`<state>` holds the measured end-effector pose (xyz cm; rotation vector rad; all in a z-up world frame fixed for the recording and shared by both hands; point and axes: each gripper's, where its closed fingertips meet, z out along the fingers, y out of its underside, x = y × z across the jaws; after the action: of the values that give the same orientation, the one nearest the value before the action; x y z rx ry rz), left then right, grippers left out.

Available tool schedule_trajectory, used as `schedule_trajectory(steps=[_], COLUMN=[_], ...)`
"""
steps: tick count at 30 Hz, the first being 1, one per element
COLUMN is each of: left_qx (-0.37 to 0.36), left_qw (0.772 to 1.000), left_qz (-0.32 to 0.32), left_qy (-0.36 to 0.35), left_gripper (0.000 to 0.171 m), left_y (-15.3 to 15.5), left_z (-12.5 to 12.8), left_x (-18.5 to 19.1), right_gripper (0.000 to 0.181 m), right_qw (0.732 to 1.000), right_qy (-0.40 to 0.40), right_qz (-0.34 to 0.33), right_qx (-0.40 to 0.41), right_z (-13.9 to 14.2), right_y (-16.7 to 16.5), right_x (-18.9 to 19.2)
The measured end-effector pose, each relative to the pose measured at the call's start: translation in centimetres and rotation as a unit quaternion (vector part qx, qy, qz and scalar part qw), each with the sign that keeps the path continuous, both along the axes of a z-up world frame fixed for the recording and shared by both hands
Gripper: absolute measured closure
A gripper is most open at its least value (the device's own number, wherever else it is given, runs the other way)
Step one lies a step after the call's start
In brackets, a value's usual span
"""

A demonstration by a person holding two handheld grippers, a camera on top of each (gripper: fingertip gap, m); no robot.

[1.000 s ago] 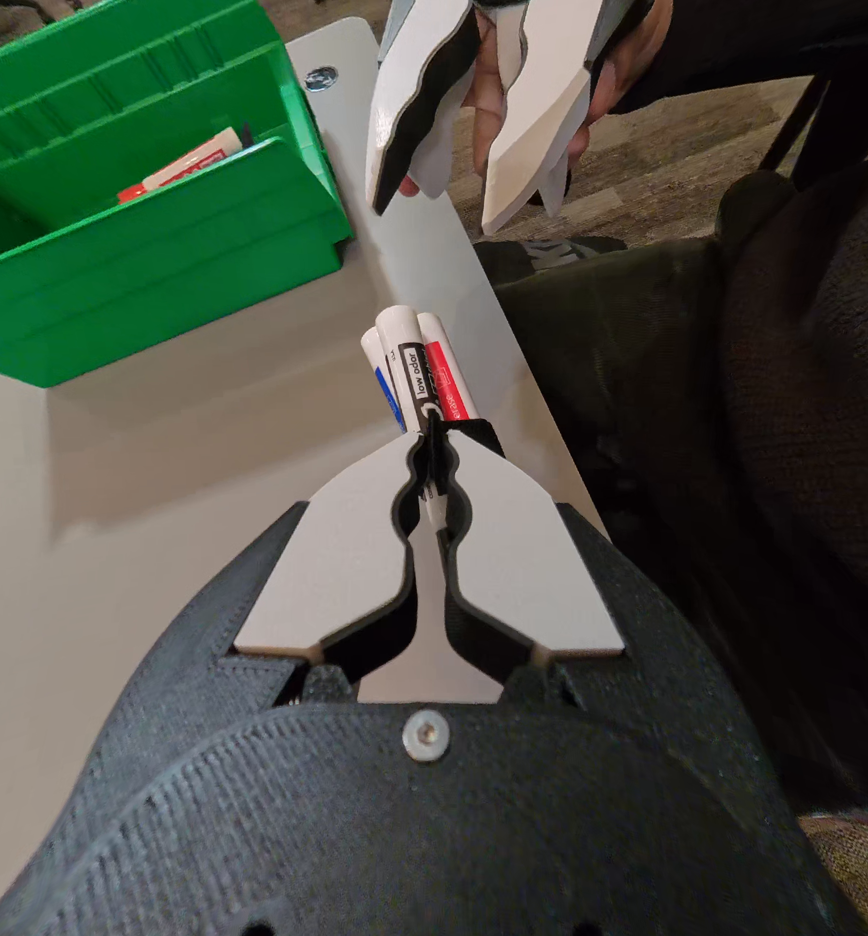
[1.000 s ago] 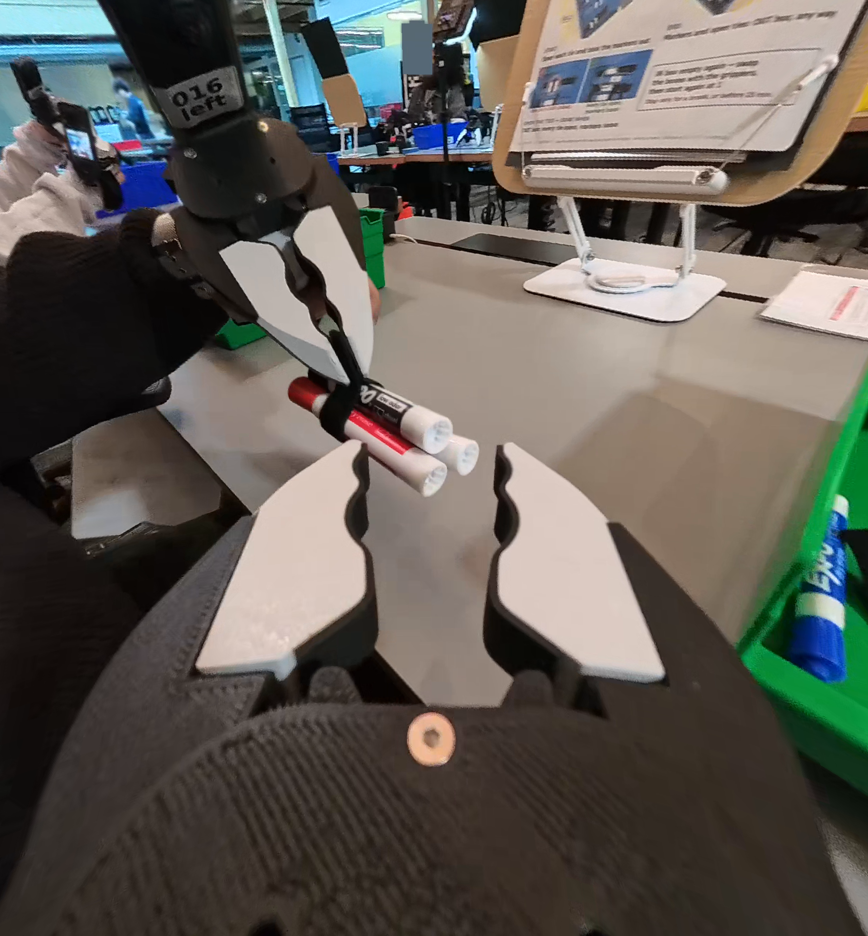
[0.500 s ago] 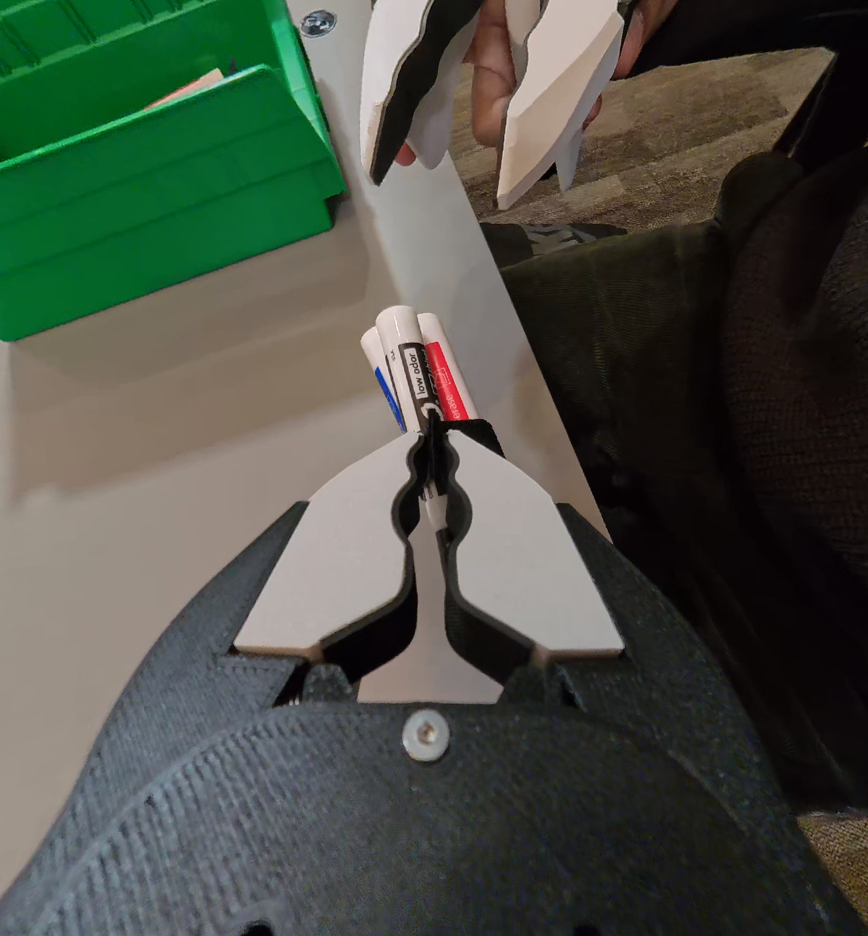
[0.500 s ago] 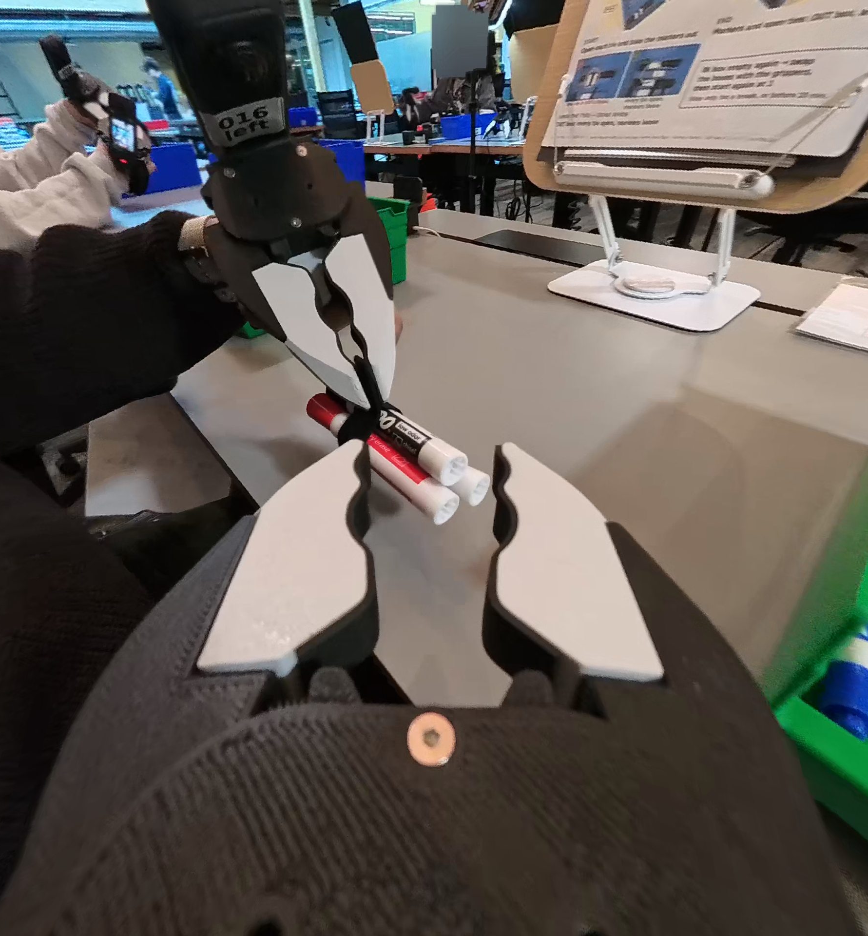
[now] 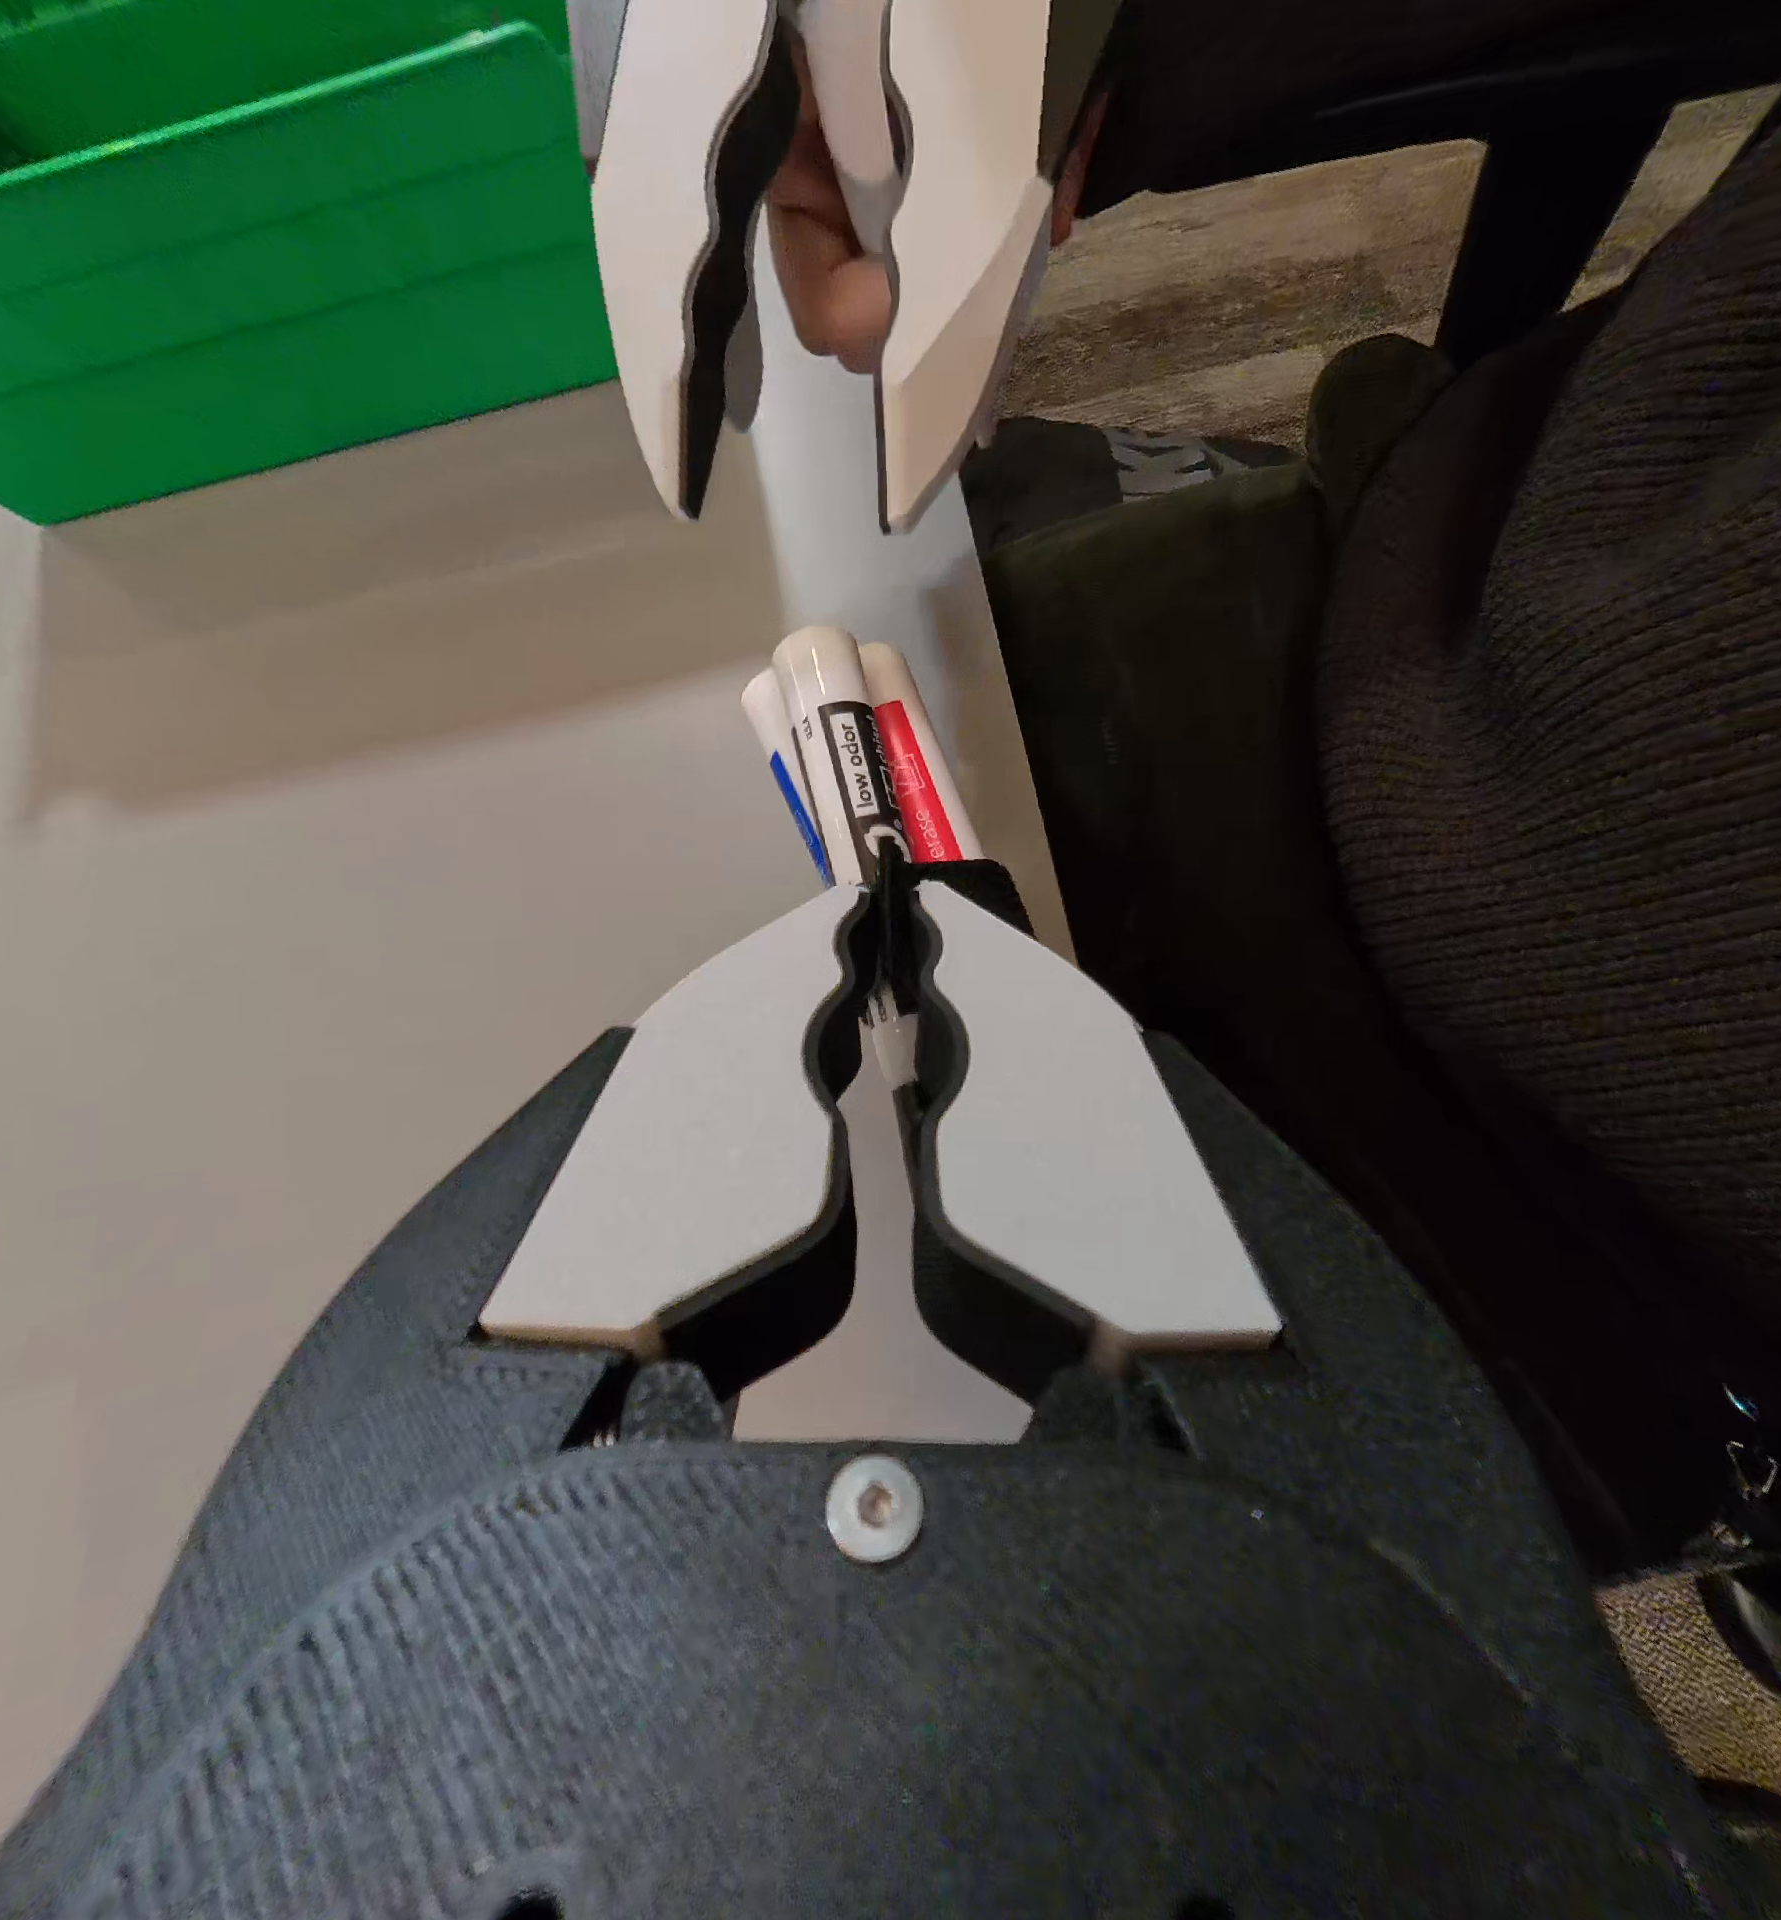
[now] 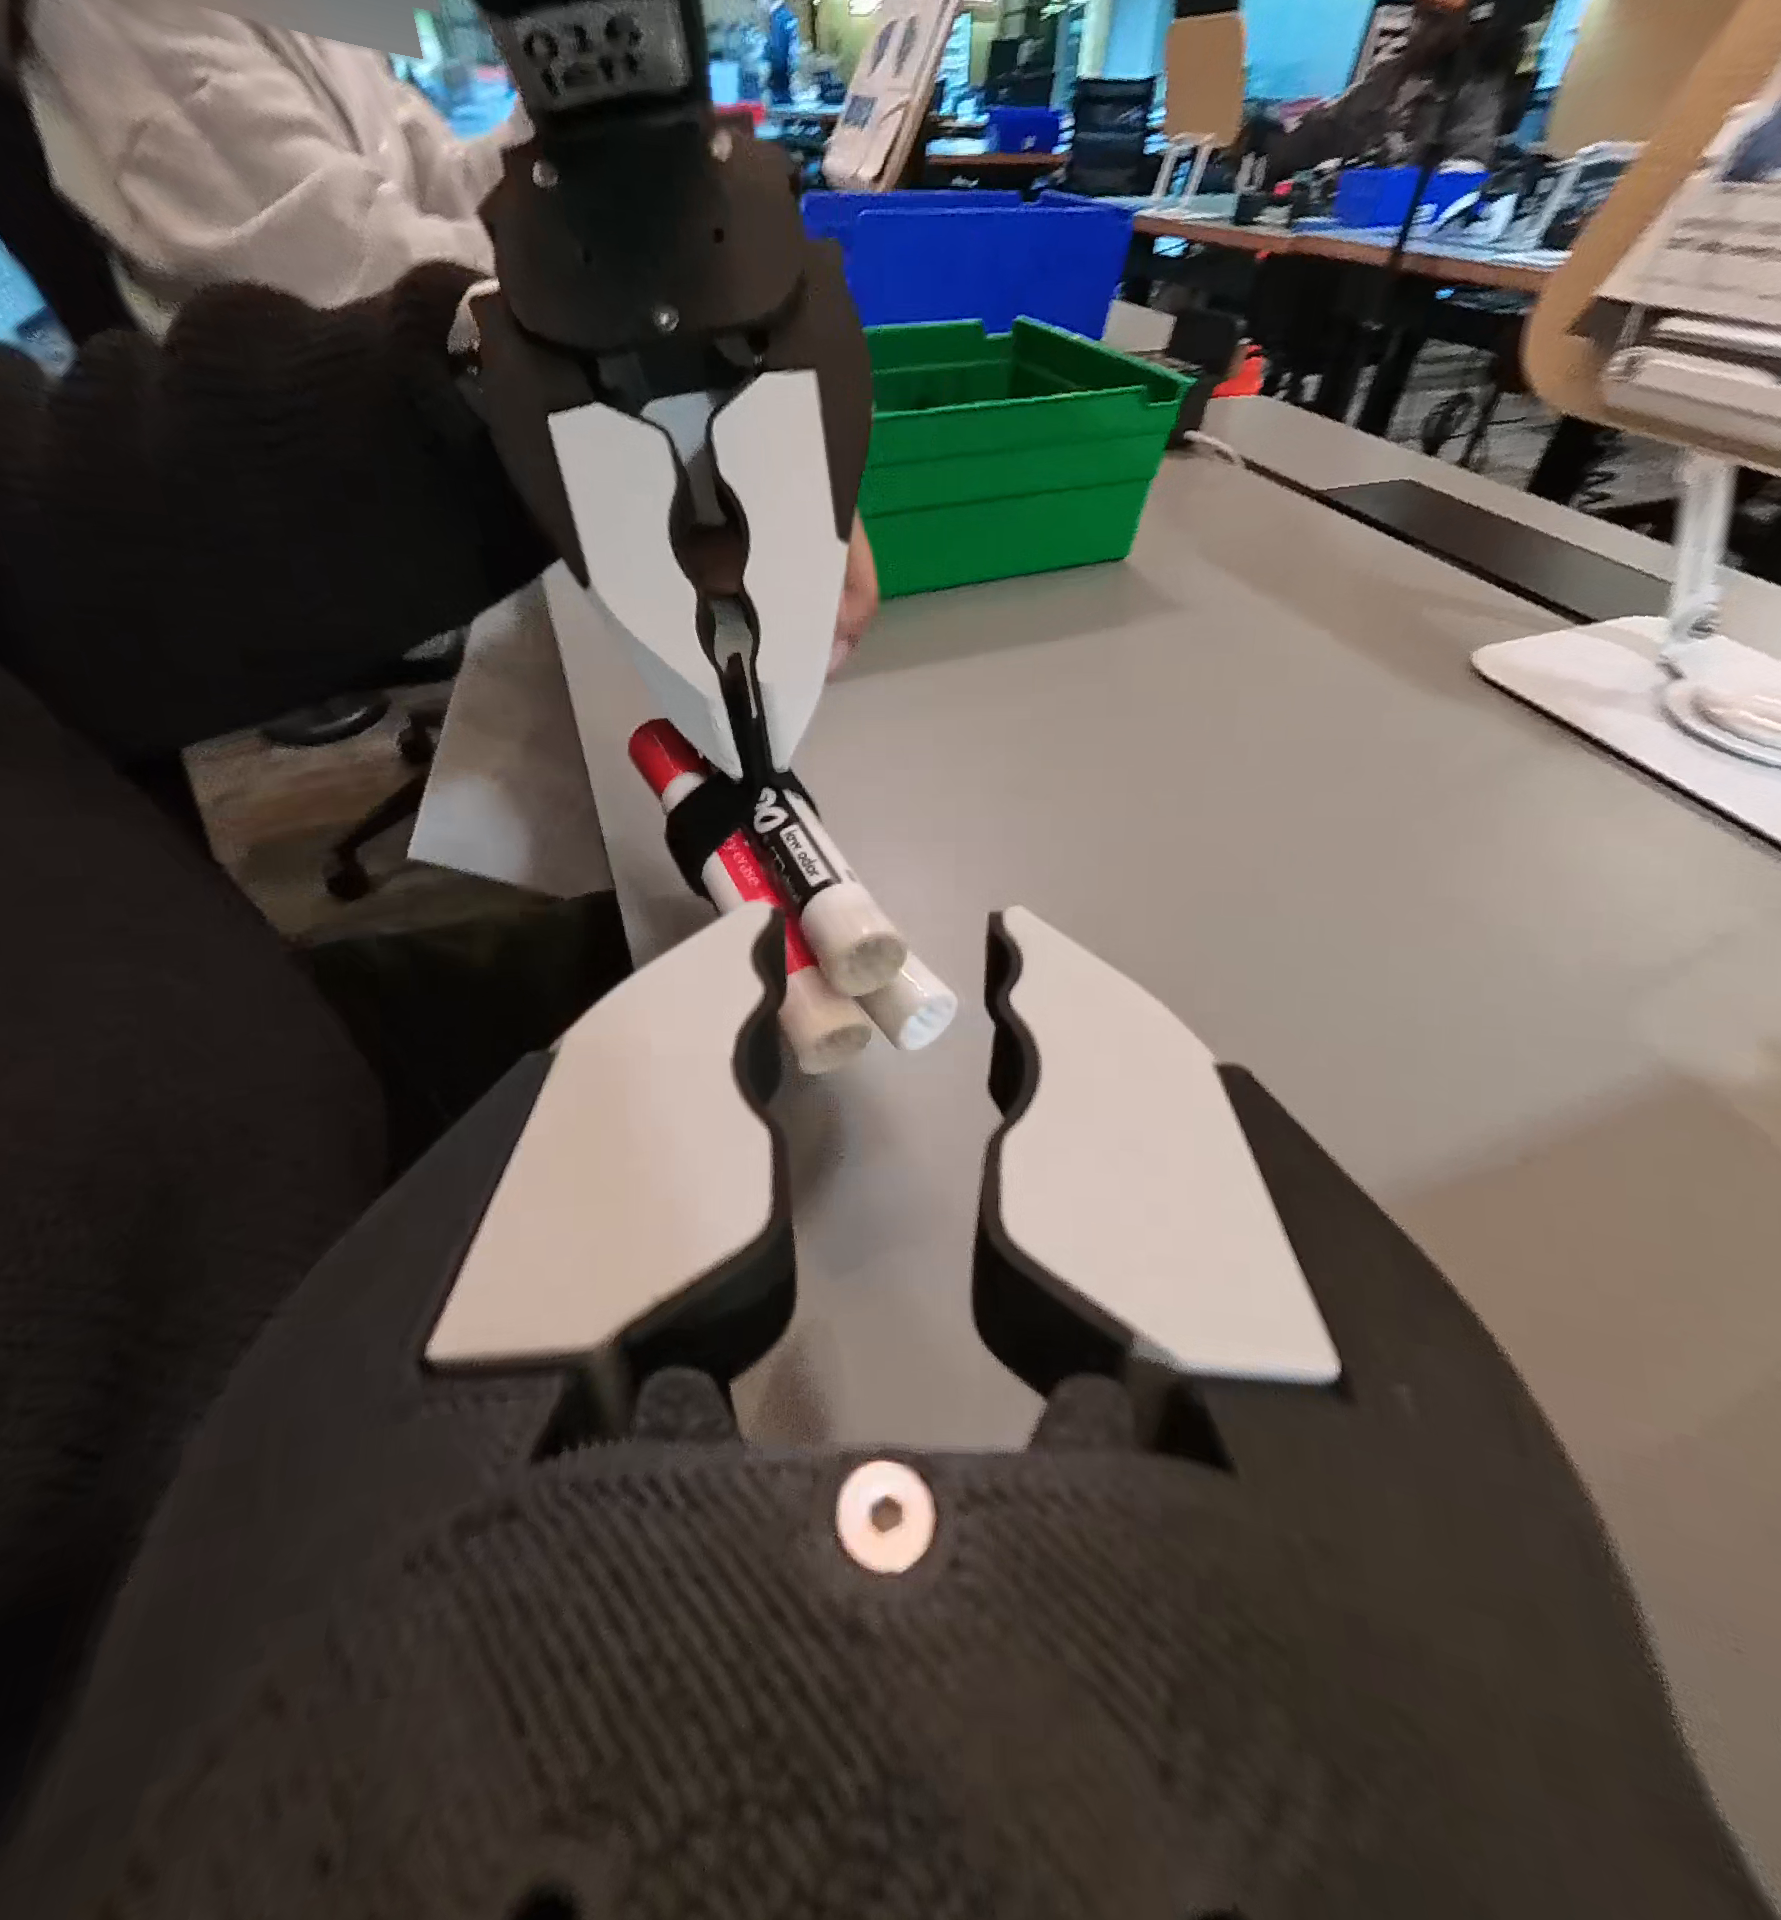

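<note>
Three whiteboard markers [image 5: 844, 748], with red, black and blue labels, are bound by a black strap [image 5: 979, 883]. My left gripper [image 5: 888, 894] is shut on that strap and holds the bundle above the grey table [image 5: 346, 935] near its edge. In the right wrist view the bundle [image 6: 824, 914] points its white ends at me, and the left gripper [image 6: 746, 764] pinches the strap [image 6: 709, 831] from above. My right gripper [image 6: 875, 925] is open, with the marker ends just between its fingertips and close to its left finger. It also shows in the left wrist view [image 5: 787, 514], just beyond the marker tips.
A green bin [image 5: 242, 260] stands at the back left of the left wrist view. Another green bin [image 6: 1011, 468] and a blue bin [image 6: 969, 260] lie behind the left gripper. A document stand with a white base [image 6: 1644, 717] is at the right. A person's dark clothing [image 5: 1488, 831] lies along the table edge. Some 8 centimetres of space lies between my two pairs of fingers.
My right gripper has moved closer to the bundle, so the marker ends now sit between its open fingertips. The left gripper still holds the strap. The right wrist view has swung left.
</note>
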<state>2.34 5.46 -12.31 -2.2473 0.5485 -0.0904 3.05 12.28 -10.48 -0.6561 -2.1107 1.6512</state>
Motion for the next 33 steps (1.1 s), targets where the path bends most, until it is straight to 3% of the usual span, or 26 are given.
schedule_trajectory(steps=[12,18,22,27,33], left_qx=[0.004,0.002,0.002,0.001,-0.008], left_qw=[0.999,0.998,0.998,0.999,0.999], left_qz=[0.045,0.059,0.055,0.048,0.046], left_qy=[-0.014,-0.013,-0.016,-0.016,-0.01], left_gripper=[0.164,0.164,0.164,0.164,0.165], left_y=[-2.3,-2.6,-2.5,-2.2,-2.2], left_z=[-0.2,-0.5,-0.5,-0.4,-0.8], left_x=[0.6,0.2,0.4,0.8,0.9], right_gripper=[0.142,0.128,0.108,0.108,0.107], right_qw=[0.992,0.992,0.983,0.957,0.962], right_qy=[0.004,0.023,0.062,0.129,0.104], right_qz=[0.105,0.105,0.093,0.082,0.074], right_qx=[0.07,0.07,0.147,0.248,0.24], right_z=[-2.1,-1.6,-2.6,-3.9,-3.9], right_y=[-4.8,-5.2,-5.9,-6.9,-7.0], right_x=[-0.3,-0.5,-0.2,0.6,0.6])
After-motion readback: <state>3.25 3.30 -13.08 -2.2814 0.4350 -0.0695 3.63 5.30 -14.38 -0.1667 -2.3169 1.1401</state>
